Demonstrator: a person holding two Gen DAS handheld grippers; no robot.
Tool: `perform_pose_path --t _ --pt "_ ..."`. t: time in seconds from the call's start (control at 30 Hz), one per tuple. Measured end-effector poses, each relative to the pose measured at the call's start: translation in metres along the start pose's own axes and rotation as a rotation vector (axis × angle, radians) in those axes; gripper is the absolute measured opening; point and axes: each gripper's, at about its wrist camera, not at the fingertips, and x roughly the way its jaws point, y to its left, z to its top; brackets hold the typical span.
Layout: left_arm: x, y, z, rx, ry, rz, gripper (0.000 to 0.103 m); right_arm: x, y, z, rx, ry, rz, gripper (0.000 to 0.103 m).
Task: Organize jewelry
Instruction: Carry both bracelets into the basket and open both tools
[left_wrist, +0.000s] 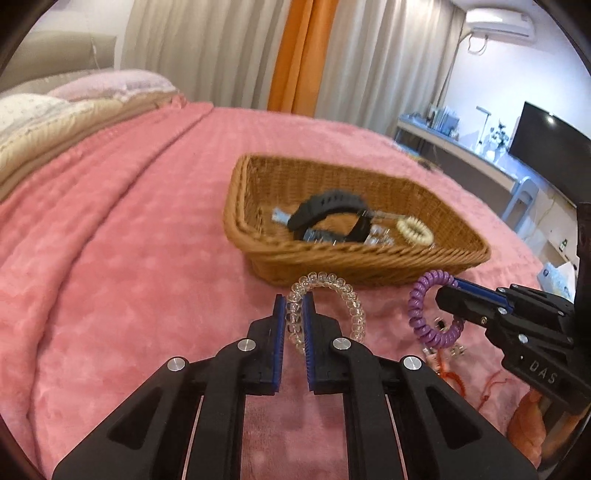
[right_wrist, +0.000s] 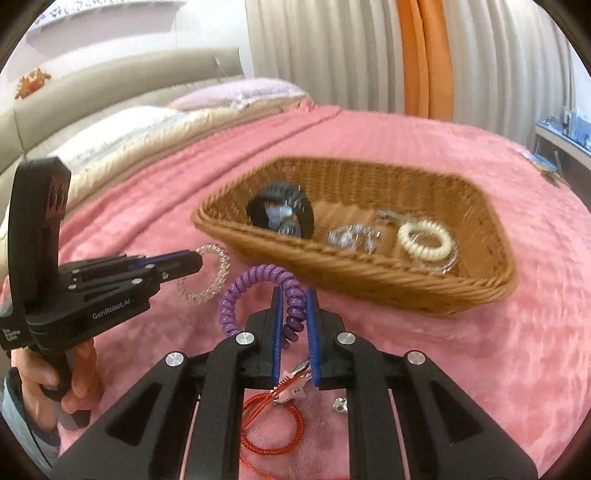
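A: What do the left tongs (left_wrist: 294, 312) have?
B: They pinch a clear spiral hair tie (left_wrist: 334, 295), lifted just before the near rim of the wicker basket (left_wrist: 369, 254) on the pink bed blanket (left_wrist: 129, 258)

A: And the right tongs (right_wrist: 295, 314)?
B: Clamped on a purple spiral hair tie (right_wrist: 258, 286), beside the clear one. Below them an orange cord (right_wrist: 273, 424) lies on the blanket

A: In the basket?
B: A black watch (left_wrist: 328, 218), a cream spiral hair tie (right_wrist: 424, 238) and some silvery pieces (right_wrist: 354, 236), too blurred to name

Purple coil band (right_wrist: 258, 291); clear coil band (left_wrist: 332, 306); tan woven basket (left_wrist: 369, 254); pink blanket (left_wrist: 129, 240).
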Motion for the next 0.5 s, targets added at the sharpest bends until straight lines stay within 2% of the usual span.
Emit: perform_pose_path --t 0.13,0.23,0.4,0.5 --pt "-0.022 -0.007 0.012 -0.003 -0.078 -0.033 0.007 -0.023 -0.002 0.012 0.015 -0.052 -0.024 0.010" --pt "-0.041 -0.016 0.029 -0.004 -0.128 -0.061 0.007 -0.041 -0.006 0.033 0.011 -0.094 -0.064 0.010" --pt "-0.066 -0.044 0.076 0.041 -0.209 -0.072 0.007 -0.060 -0.019 0.074 0.017 -0.148 -0.134 0.010" --pt "-0.066 -0.059 0.103 0.064 -0.246 -0.067 0.007 -0.059 -0.031 0.100 0.028 -0.170 -0.193 0.010"
